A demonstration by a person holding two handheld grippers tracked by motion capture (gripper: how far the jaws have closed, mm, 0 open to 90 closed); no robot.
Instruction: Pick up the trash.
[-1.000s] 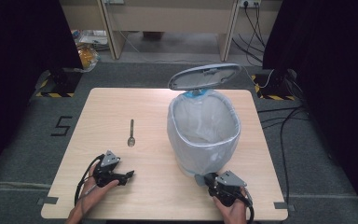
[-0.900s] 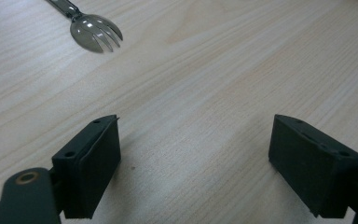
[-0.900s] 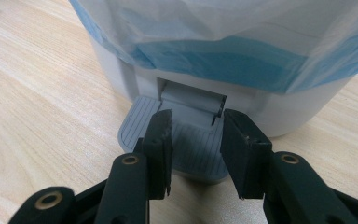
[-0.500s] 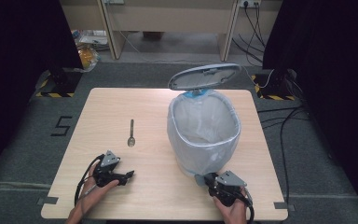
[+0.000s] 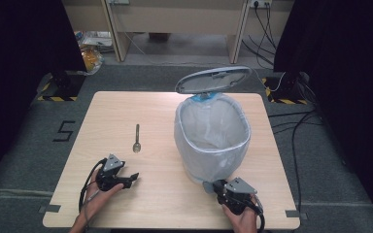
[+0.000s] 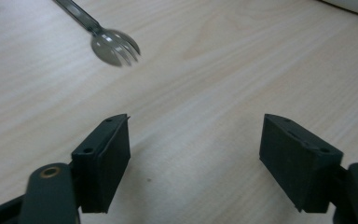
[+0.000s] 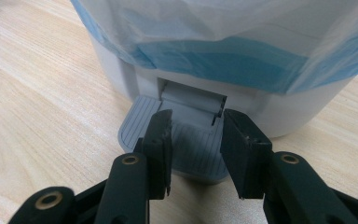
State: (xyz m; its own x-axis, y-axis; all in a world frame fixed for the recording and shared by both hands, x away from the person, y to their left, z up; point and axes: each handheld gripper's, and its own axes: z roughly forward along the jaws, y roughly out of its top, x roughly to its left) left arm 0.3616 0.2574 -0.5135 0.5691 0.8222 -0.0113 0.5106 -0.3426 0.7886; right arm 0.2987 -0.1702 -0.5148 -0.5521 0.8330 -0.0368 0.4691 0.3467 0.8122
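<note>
A white pedal bin [image 5: 245,133] lined with a pale plastic bag stands on the right half of the wooden table [image 5: 126,104], its grey lid [image 5: 213,79] raised. My right gripper [image 5: 217,187] is at the bin's near base. In the right gripper view its jaws [image 7: 195,123] rest on the grey ribbed pedal [image 7: 137,123], a narrow gap apart with nothing clamped between them. A metal fork [image 5: 136,138] lies left of the bin. My left gripper [image 5: 134,178] sits just in front of it, wide open and empty [image 6: 196,135], with the fork's tines [image 6: 114,46] ahead and to its left.
The bin's blue-banded liner [image 7: 242,56] hangs down over its wall above the pedal. Bare tabletop lies between the two grippers. Dark curtains flank the table, and cables trail on the floor at the right [image 5: 296,126].
</note>
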